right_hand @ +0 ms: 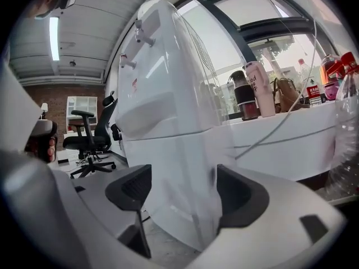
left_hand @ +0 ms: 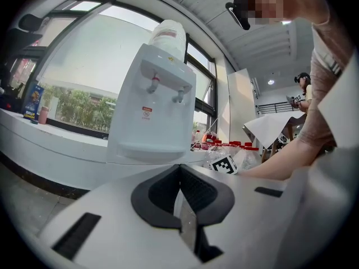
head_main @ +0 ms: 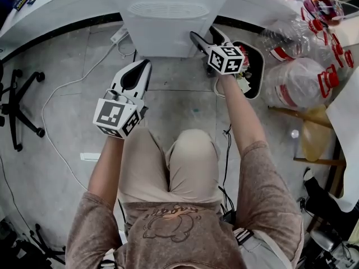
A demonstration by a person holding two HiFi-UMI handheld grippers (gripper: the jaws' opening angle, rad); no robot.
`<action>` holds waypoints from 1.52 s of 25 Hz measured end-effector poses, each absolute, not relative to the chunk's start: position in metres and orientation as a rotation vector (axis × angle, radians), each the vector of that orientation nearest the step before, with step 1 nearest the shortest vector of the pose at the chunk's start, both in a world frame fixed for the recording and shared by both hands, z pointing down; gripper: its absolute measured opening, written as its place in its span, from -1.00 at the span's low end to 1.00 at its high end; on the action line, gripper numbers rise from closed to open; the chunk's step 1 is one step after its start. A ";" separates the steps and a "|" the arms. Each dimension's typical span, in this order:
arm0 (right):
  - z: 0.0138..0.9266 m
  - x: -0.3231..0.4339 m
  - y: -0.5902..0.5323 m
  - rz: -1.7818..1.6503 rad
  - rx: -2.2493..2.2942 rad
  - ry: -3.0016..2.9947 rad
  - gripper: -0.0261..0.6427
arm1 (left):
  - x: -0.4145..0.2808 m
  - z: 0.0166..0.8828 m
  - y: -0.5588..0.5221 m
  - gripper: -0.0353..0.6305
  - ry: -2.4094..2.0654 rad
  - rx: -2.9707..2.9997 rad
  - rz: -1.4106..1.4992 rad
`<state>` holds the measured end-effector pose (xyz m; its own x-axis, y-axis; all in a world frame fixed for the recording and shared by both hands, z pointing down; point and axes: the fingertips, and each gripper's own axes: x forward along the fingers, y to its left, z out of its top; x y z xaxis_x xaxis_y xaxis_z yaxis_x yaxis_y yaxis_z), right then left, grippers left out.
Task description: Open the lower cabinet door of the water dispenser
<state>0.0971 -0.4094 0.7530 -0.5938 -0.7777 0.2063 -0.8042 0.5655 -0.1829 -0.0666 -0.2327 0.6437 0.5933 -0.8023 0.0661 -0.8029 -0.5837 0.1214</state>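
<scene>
The white water dispenser [head_main: 171,15] stands against the counter, with its lower cabinet [right_hand: 174,195] under a seam and two taps up top [left_hand: 165,86]. My right gripper [head_main: 205,35] is open at the dispenser's right front corner. In the right gripper view that gripper [right_hand: 182,192] straddles the cabinet's corner edge; I cannot tell whether the pads touch it. My left gripper [head_main: 146,66] hangs in front of the dispenser, a little back from it. It is shut and holds nothing, its pads [left_hand: 180,172] meeting. The cabinet door looks closed.
A black office chair [head_main: 19,102] stands at the left, and a white cable [head_main: 61,88] trails over the floor to a power strip [head_main: 119,35]. At the right are a black bin [head_main: 255,66], large plastic water bottles [head_main: 297,83] and a wooden stool [head_main: 317,142].
</scene>
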 end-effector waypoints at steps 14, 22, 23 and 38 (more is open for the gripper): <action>0.753 0.099 -0.424 0.395 1.410 -2.643 -0.06 | -0.081 0.650 -0.232 -0.85 -1.376 2.644 0.015; 0.753 0.100 -0.423 0.416 1.422 -2.627 -0.09 | -0.082 0.646 -0.229 -0.84 -1.370 2.638 -0.008; 0.753 0.100 -0.422 0.416 1.425 -2.626 -0.09 | -0.083 0.645 -0.229 -0.84 -1.369 2.636 -0.013; 0.754 0.099 -0.377 0.412 1.408 -2.638 -0.21 | -0.074 0.644 -0.226 -0.84 -1.312 2.638 -0.039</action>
